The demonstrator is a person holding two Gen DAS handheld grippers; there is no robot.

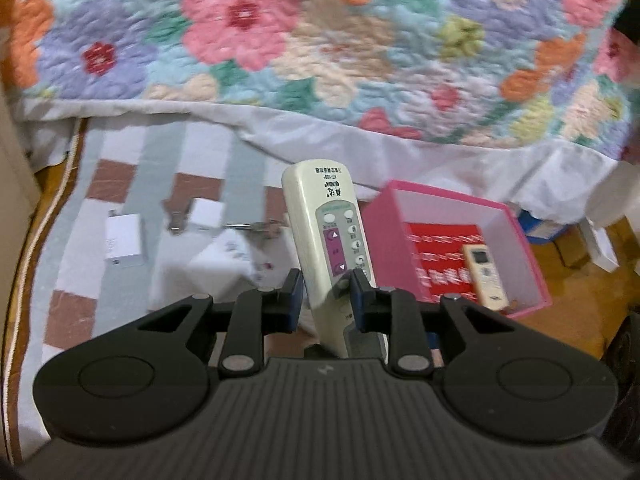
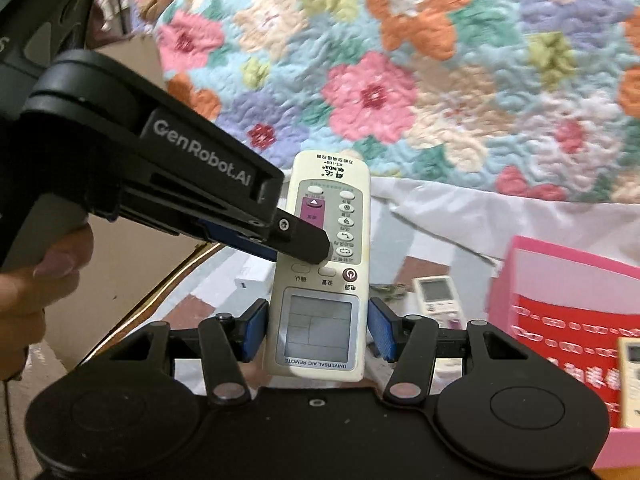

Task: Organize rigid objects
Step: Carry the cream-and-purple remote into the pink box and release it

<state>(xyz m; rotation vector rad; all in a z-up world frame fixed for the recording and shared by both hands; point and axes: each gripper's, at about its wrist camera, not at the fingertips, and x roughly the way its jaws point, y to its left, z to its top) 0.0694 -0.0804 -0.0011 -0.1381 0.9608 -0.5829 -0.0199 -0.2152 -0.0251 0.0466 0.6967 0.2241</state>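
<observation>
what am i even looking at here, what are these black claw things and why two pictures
Each picture comes from a camera mounted on a handheld two-finger gripper; a person holds one in each hand. In the left view, the left gripper pinches a cream remote control. In the right view, the right gripper has its blue pads either side of that same remote, seemingly not touching, while the left one clamps it from the side. Below lie a striped mat, a white charger and a pink box holding a smaller remote. A flowered quilt lies behind.

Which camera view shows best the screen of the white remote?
The right wrist view: the white remote faces the camera, its screen fully visible. In the left wrist view the remote's lower end is cut off, no screen visible.
</observation>
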